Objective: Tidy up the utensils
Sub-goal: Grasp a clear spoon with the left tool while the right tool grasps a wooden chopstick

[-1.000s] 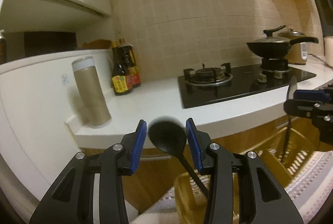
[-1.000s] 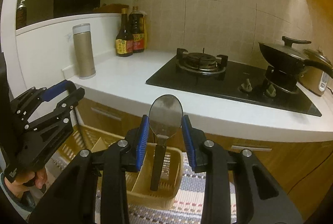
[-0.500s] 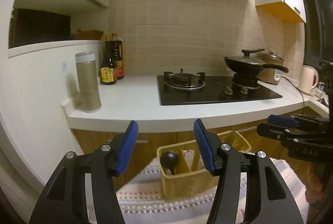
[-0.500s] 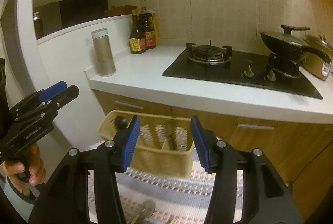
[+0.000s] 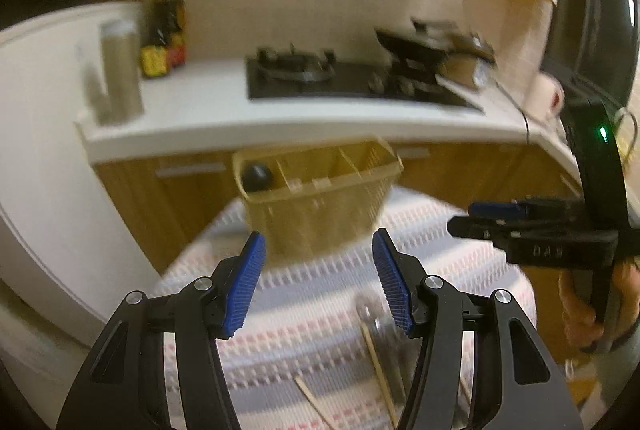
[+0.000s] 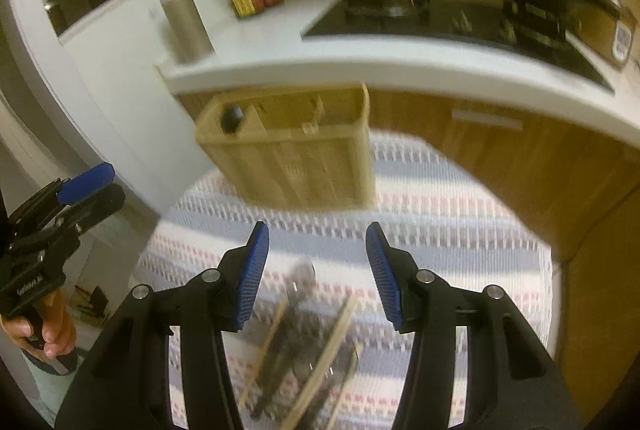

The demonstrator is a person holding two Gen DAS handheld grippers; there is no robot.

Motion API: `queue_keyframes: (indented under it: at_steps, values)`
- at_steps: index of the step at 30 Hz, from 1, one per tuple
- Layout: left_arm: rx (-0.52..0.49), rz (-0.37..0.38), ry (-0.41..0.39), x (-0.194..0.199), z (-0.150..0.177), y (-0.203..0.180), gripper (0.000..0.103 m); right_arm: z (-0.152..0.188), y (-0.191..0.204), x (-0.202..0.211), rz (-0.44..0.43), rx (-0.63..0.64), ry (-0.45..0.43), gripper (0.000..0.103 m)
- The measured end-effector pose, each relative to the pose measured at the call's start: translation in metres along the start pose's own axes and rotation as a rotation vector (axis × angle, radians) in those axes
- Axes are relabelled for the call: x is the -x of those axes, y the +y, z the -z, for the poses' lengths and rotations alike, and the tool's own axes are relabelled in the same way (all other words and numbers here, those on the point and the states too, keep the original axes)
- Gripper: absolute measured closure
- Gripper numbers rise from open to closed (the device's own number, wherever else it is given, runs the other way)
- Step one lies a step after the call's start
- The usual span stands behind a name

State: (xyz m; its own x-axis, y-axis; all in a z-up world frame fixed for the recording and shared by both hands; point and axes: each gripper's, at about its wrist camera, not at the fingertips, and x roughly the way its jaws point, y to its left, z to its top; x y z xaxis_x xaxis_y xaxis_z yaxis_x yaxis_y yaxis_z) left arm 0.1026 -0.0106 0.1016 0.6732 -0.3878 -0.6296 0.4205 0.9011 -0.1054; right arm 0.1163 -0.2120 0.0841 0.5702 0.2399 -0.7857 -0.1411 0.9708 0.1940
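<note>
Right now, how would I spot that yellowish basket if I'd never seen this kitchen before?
Find the white counter with the black stove; just below its edge a striped mat lies spread out. The yellowish basket stands upright at the mat's far end, ahead of both open claws. It is the only slatted, divided container there, with a dark round spoon head showing in its left compartment, unlike the loose utensils lying flat nearer the claws.

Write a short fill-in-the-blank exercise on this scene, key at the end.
1. The black spoon stands in the caddy's ____ end compartment.
2. Both the left tongs and the right tongs are ____.
3. The chopsticks lie on the striped ____.
4. The caddy stands in front of the ____ cabinets.

Key: left; open; mat; wooden
</note>
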Motion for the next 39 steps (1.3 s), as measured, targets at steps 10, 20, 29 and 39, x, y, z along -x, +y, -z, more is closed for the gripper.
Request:
queue_keyframes:
  at_steps: [10, 20, 29, 39]
  values:
    - [0.019, 0.118, 0.278, -0.093, 0.041, -0.018, 0.046, 0.062, -0.042, -0.059, -0.015, -0.093, 0.273, 0.056]
    - [0.037, 0.055, 0.398, -0.173, 0.05, -0.025, 0.046, 0.069, -0.048, -0.079, -0.06, -0.16, 0.318, 0.056]
    - [0.016, 0.042, 0.454, -0.205, 0.053, -0.039, 0.046, 0.054, -0.061, -0.087, -0.059, -0.205, 0.324, 0.059]
    - [-0.044, -0.022, 0.434, -0.211, 0.054, -0.057, 0.074, 0.051, -0.06, -0.102, -0.064, -0.214, 0.353, 0.066]
